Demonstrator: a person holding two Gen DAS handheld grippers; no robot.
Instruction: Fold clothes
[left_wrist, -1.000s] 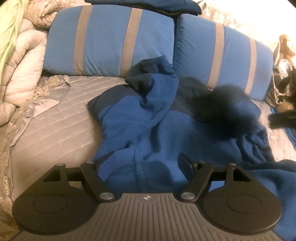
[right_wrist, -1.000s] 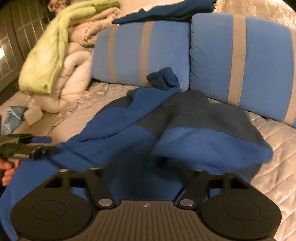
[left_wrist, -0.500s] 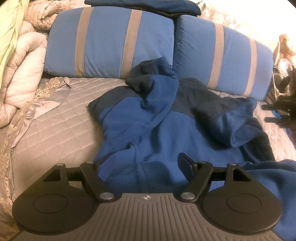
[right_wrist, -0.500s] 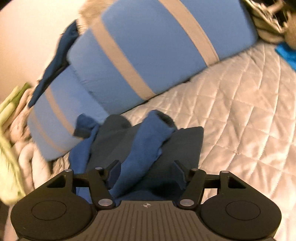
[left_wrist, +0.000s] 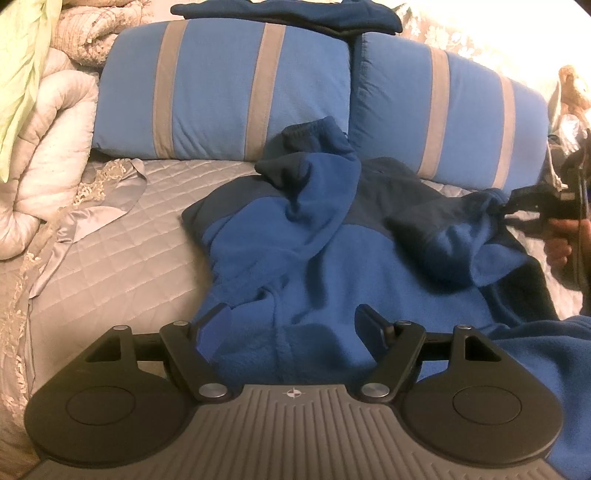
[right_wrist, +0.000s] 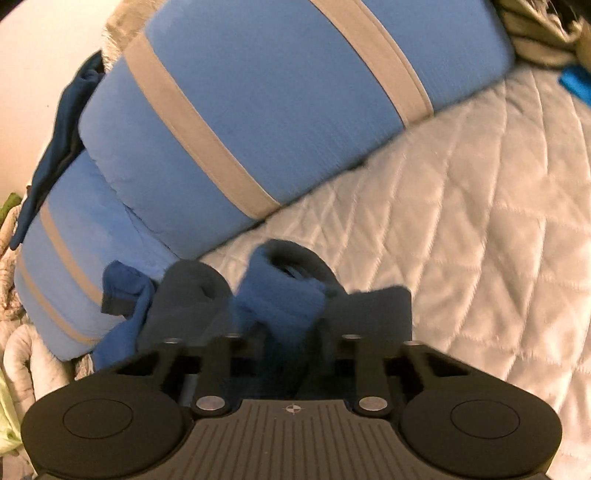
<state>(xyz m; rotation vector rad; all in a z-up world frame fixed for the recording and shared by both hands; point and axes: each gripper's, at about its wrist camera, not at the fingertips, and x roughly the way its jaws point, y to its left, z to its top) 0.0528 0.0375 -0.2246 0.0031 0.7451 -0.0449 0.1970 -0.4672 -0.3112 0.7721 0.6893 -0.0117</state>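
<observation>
Quilted grey bedding (left_wrist: 122, 258) stretches under both cameras, backed by two blue pillows (left_wrist: 221, 92) with grey stripes, a dark garment (left_wrist: 288, 11) draped along their tops, and a bunched pale duvet (left_wrist: 48, 140) off to the left gripper's outer side. Crumpled across the quilt lies the blue fleece jacket (left_wrist: 314, 258), its body directly ahead of and beneath the left gripper (left_wrist: 291, 328), whose jaws stand wide apart over the fabric; I judge the pads are not pinching anything, though cloth lies between them.

What has changed sits on the other side. One second ago the right gripper (right_wrist: 288, 332) looked across the whole jacket with wide jaws; half a second ago it had swung over to the jacket's far sleeve, with fabric between the pads. Its jaws have just been closing, and now they are pinched together on that sleeve (right_wrist: 280, 295), the cuff bulging out just beyond the fingertips. From the left wrist view the same gripper appears at the right edge, held by a hand (left_wrist: 557, 243), with the sleeve end drawn up toward it.

For the fold, this reads as the grasp secured: the sleeve can probably now be carried inward across the jacket body while the left gripper waits over the hem side.
</observation>
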